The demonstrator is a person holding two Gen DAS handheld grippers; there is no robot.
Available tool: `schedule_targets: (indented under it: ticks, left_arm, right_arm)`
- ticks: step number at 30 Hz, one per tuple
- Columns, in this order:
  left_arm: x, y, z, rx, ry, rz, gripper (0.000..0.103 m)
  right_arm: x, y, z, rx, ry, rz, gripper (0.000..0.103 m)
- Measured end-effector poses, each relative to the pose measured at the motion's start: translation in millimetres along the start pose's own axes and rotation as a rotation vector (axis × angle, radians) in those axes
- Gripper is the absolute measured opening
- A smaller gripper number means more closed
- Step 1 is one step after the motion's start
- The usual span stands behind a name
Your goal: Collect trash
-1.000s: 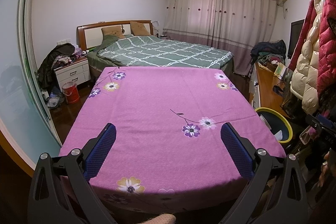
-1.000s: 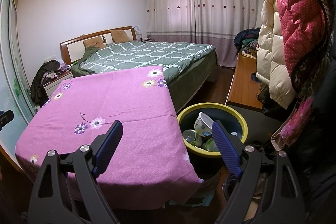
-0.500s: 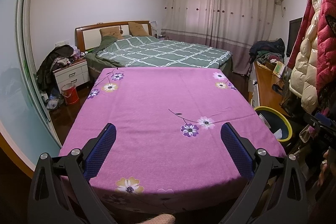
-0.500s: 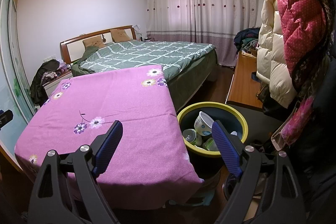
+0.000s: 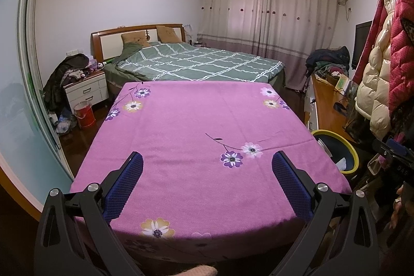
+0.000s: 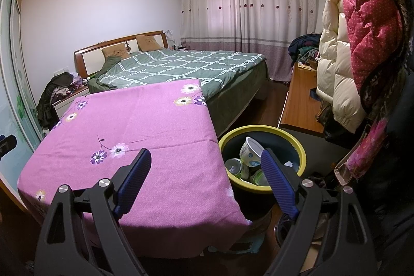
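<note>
Purple flowered cloth covers the table, and both the left tongs and right tongs hang above it, spread wide and empty. Trash, a white tub and jars, sits in the yellow-rimmed bin just beside the table's right edge.

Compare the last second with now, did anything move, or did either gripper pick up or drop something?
Nothing visibly changed. Both the left gripper and the right gripper hang open and empty over the purple flowered cloth, taking hold of nothing and letting go of nothing. The yellow-rimmed bin beside the cloth holds the same white cups and containers as before.
</note>
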State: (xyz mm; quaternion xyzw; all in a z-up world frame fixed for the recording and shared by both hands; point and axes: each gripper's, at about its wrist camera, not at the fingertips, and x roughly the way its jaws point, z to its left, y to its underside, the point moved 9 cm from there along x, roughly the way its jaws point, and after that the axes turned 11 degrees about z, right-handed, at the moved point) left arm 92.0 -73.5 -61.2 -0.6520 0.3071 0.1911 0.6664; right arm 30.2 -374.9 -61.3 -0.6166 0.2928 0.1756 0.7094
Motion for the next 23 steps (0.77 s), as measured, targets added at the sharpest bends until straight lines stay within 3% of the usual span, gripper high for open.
schedule_targets:
  ticks: [10,15,20,23]
  left_arm:
    - [4,-2,-1,-0.003,0.012,0.01,0.098]
    - [23,-12,3,-0.005,0.061,0.023,0.098]
    - [101,-32,39,-0.068,0.031,0.14,0.098]
    - [167,-44,70,-0.066,-0.093,0.211,0.098]
  right_arm:
    - [3,2,2,-0.002,-0.003,0.003,0.082]
    - [12,-1,7,-0.008,-0.019,0.005,0.082]
    - [63,-32,30,-0.048,-0.061,0.033,0.097]
    - [121,-53,56,-0.077,-0.094,0.094,0.097]
